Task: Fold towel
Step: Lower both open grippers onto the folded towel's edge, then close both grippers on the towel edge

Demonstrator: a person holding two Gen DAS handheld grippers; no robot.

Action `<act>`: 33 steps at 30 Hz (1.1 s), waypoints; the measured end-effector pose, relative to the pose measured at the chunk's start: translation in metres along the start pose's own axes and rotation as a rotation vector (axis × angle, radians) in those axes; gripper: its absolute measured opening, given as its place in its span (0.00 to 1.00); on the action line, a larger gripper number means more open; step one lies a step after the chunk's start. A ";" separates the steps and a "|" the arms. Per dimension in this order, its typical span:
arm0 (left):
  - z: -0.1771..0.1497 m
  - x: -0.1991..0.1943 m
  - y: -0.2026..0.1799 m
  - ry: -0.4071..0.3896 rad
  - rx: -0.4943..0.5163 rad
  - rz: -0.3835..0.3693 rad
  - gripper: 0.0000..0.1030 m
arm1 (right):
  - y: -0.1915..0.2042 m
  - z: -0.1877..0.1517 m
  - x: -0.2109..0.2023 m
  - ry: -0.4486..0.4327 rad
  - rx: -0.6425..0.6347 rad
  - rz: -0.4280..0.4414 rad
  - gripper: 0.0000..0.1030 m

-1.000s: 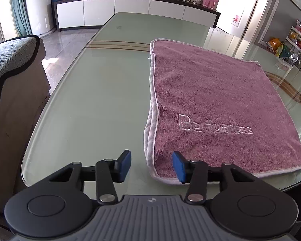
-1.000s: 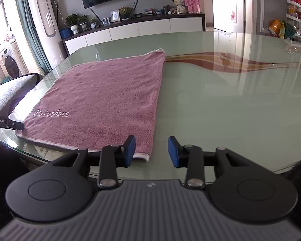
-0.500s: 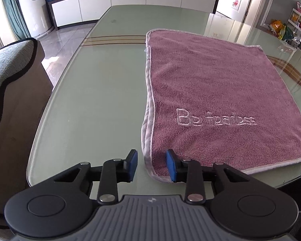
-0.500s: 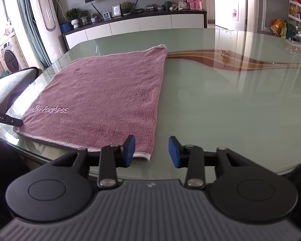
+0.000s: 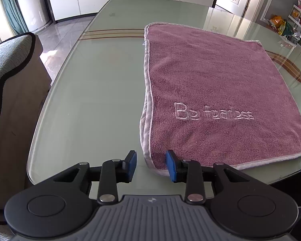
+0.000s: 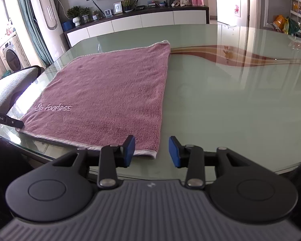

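Towel point(image 5: 220, 88): soft terry, judged light and limp. It will drape and sag when lifted, not hold shape. Pile looks grippy, so unlikely to slip between pads. The glass worktop point(image 5: 94, 84) beneath is slick, so the cloth may slide if dragged rather than lifted. Best hold: the two near corners, on the pale hem where the cloth is thickest.

Looks: dusty mauve, pale grey-pink binding all round, raised lettering near the front edge. Appears already doubled, since a second layer of hem shows along its left side in the left wrist view. Lies flat, few wrinkles, near edge close to the worktop rim.

Position: in the left wrist view the towel fills 12 to 3 o'clock; in the right wrist view point(image 6: 110, 92) it lies from 9 to 12 o'clock.

Left gripper point(image 5: 150, 165): jaws moderately apart, holding nothing, straddling the near left corner. The corner's hem sits between the blue pads; contact cannot be told.

Right gripper point(image 6: 152, 150): jaws moderately apart, holding nothing. The near right corner shows in the gap, beside the left pad; whether it touches cannot be told.

Judgement: both corners lined up for a pinch; fold not yet begun. Risk: catching only the top layer.

A chair point(image 5: 8, 64) stands at 9 o'clock off the worktop.
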State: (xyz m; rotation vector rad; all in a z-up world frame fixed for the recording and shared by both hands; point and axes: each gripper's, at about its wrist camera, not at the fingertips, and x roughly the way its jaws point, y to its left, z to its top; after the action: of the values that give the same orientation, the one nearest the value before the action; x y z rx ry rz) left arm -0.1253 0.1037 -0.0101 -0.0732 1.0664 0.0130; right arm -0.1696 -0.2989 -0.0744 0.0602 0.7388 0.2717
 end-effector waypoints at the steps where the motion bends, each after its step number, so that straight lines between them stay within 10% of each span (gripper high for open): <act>1: 0.000 0.000 0.000 0.000 0.002 0.001 0.46 | 0.001 0.000 0.001 0.002 -0.001 -0.001 0.36; 10: 0.002 0.004 -0.005 0.001 0.023 0.007 0.53 | 0.004 -0.002 0.001 0.006 -0.003 0.005 0.36; 19: 0.004 0.004 -0.009 0.012 0.052 -0.040 0.24 | 0.003 -0.001 0.000 0.005 0.004 0.006 0.36; 33: 0.001 0.004 -0.008 -0.005 0.034 -0.077 0.11 | -0.009 0.000 0.010 0.074 0.108 0.040 0.34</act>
State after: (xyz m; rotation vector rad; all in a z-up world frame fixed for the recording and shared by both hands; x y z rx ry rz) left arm -0.1223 0.0959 -0.0128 -0.0835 1.0582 -0.0745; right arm -0.1602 -0.3049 -0.0820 0.1688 0.8268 0.2735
